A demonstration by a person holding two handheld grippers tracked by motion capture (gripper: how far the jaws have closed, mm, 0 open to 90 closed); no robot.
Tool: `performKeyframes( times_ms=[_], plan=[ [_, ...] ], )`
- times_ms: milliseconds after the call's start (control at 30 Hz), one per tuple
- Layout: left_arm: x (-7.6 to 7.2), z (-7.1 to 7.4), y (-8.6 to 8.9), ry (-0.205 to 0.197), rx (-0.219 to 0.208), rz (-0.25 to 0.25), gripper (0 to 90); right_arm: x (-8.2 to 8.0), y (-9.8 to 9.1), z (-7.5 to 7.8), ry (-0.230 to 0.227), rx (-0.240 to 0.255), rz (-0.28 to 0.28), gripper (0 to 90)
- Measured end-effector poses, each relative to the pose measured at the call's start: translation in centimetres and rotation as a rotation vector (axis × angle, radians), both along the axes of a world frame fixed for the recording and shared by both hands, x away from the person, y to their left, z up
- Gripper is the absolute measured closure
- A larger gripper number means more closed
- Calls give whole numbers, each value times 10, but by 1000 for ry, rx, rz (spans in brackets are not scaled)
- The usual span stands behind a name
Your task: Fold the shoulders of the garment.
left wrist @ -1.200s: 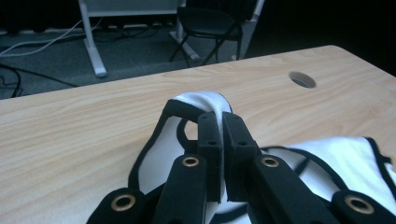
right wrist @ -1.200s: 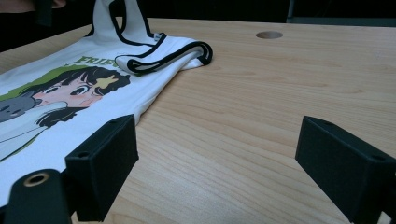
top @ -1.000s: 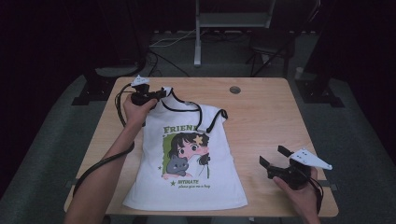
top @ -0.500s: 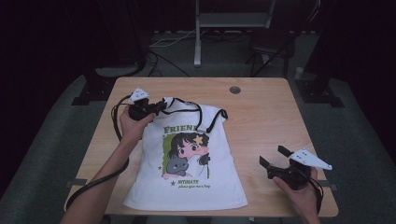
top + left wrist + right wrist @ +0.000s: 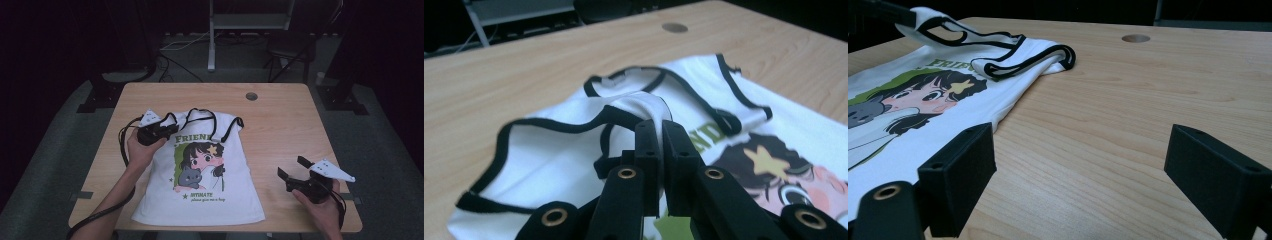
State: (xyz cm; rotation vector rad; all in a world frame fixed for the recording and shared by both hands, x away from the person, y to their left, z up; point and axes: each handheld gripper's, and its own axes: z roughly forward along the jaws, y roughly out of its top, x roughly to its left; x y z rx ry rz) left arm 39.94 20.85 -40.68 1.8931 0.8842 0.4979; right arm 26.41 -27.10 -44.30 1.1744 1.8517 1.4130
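My left gripper (image 5: 167,131) pinches the white tank top (image 5: 200,190) by its shoulder strap (image 5: 634,107); top lies mid-tabletop, hem at near edge. Right gripper (image 5: 295,170) spread, idle nr right corner. Fold low & slow, w/o bunching.

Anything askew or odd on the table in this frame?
The white tank top lies flat lower down, but its upper left shoulder is bunched and lifted, pinched in the left claw. The right claw rests open beside it.
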Motion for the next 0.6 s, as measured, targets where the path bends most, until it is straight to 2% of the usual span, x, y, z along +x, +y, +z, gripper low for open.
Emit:
performKeyframes(
  times_ms=[33,367,600],
  plan=[
    [-1,-2,0,3,14,-3,865,0,0,0,1,0,1,121],
    [-11,-23,9,55,54,20,854,0,1,0,3,-2,1,121],
    [-11,-30,8,81,107,30,844,-1,1,0,4,-4,-1,121]
  ],
)
